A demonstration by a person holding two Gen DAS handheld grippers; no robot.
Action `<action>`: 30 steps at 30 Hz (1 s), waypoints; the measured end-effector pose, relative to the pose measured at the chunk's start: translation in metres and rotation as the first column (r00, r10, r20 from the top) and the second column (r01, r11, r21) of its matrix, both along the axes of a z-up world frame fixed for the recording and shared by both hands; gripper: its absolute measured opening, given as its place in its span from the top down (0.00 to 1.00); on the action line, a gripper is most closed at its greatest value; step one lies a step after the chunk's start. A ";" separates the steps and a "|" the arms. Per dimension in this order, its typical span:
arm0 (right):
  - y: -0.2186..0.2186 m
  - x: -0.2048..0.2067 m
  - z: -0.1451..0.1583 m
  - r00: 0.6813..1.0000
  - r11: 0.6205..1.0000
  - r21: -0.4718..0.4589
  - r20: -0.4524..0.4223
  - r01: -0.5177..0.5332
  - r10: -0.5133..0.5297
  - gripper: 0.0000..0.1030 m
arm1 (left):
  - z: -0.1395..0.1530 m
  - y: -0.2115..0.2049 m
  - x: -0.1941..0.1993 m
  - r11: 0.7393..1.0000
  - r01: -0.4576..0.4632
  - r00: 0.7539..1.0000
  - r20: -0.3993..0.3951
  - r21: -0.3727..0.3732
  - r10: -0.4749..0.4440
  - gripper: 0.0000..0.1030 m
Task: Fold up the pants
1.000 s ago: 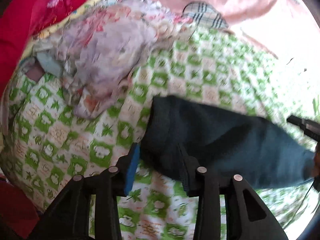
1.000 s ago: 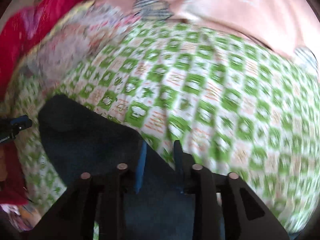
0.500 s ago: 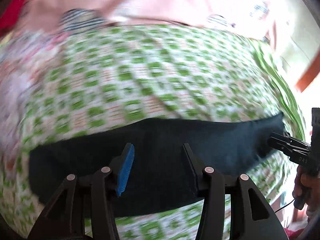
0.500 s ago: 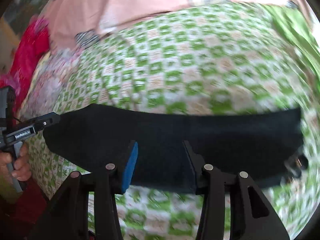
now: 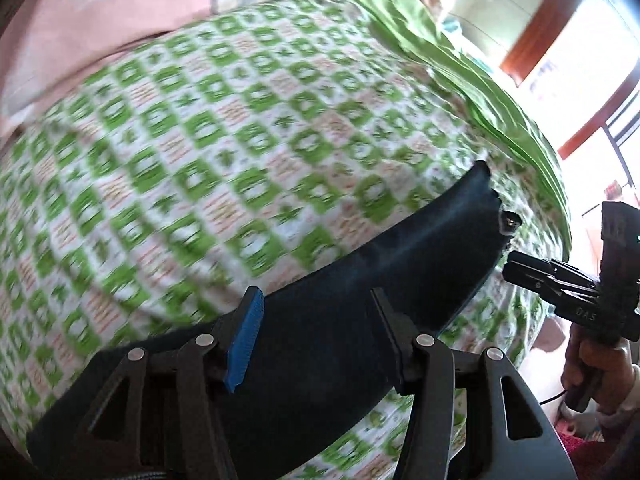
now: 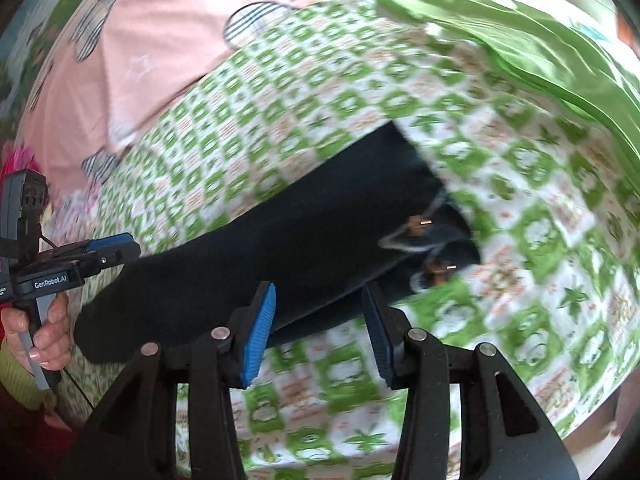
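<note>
Dark navy pants (image 5: 360, 280) lie stretched in a long strip across the green-and-white patterned bedspread (image 5: 240, 140). They also show in the right wrist view (image 6: 280, 232), with the waist and its drawstring (image 6: 420, 236) toward the right. My left gripper (image 5: 316, 336) is open and empty, hovering over the pants near the leg end. My right gripper (image 6: 320, 324) is open and empty, above the near edge of the pants by the waist. Each gripper shows in the other's view, the right (image 5: 532, 276) and the left (image 6: 116, 248).
A pink sheet (image 6: 160, 48) with striped patches lies at the back. A plain green cloth (image 5: 460, 80) runs along the bed's right side, also in the right wrist view (image 6: 540, 40). A bright window (image 5: 580, 48) is at the far right.
Both cameras have swung right along the bed. The pants, bunched near a floral cloth pile one second ago, now lie spread in a long strip. Both grippers stay open.
</note>
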State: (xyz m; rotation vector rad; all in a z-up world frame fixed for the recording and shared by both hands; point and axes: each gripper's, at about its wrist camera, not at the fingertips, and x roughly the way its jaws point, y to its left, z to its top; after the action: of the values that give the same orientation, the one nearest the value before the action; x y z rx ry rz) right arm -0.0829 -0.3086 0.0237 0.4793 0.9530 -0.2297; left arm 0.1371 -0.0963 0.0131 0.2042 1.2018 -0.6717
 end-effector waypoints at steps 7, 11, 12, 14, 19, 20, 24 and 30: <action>-0.029 -0.002 -0.009 0.997 0.996 0.054 0.011 0.077 -0.078 0.55 | -0.009 -0.071 0.011 0.988 0.153 0.988 -0.023 0.017 -0.153 0.46; -0.041 0.002 -0.016 0.993 0.990 0.096 0.035 0.106 -0.110 0.55 | -0.020 -0.104 0.017 0.976 0.215 0.976 -0.039 0.036 -0.214 0.46; -0.044 0.003 -0.016 0.993 0.989 0.103 0.042 0.107 -0.112 0.56 | -0.023 -0.109 0.018 0.974 0.223 0.974 -0.041 0.039 -0.222 0.46; -0.047 0.005 -0.017 0.993 0.989 0.102 0.051 0.104 -0.110 0.84 | -0.028 -0.122 0.020 0.969 0.244 0.969 -0.052 0.046 -0.242 0.45; -0.050 -0.004 -0.007 0.991 0.991 0.099 0.082 0.096 -0.104 0.94 | -0.031 -0.146 0.022 0.955 0.293 0.955 -0.063 0.040 -0.291 0.45; -0.052 -0.006 -0.006 0.991 0.989 0.106 0.079 0.099 -0.108 0.94 | -0.032 -0.149 0.022 0.953 0.303 0.951 -0.070 0.033 -0.300 0.45; -0.058 -0.014 -0.014 0.989 0.977 0.159 0.034 0.140 -0.147 0.89 | -0.040 -0.166 0.022 0.935 0.353 0.930 -0.115 0.018 -0.349 0.45; -0.059 -0.026 -0.023 0.980 0.963 0.188 0.015 0.192 -0.198 0.54 | -0.060 -0.194 0.022 0.912 0.409 0.903 -0.164 0.040 -0.398 0.45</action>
State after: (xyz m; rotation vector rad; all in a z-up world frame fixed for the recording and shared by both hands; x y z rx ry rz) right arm -0.1091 -0.3675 0.0006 0.7490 0.8989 -0.3112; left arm 0.1591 -0.2902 -0.0464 0.4813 1.3464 -1.0208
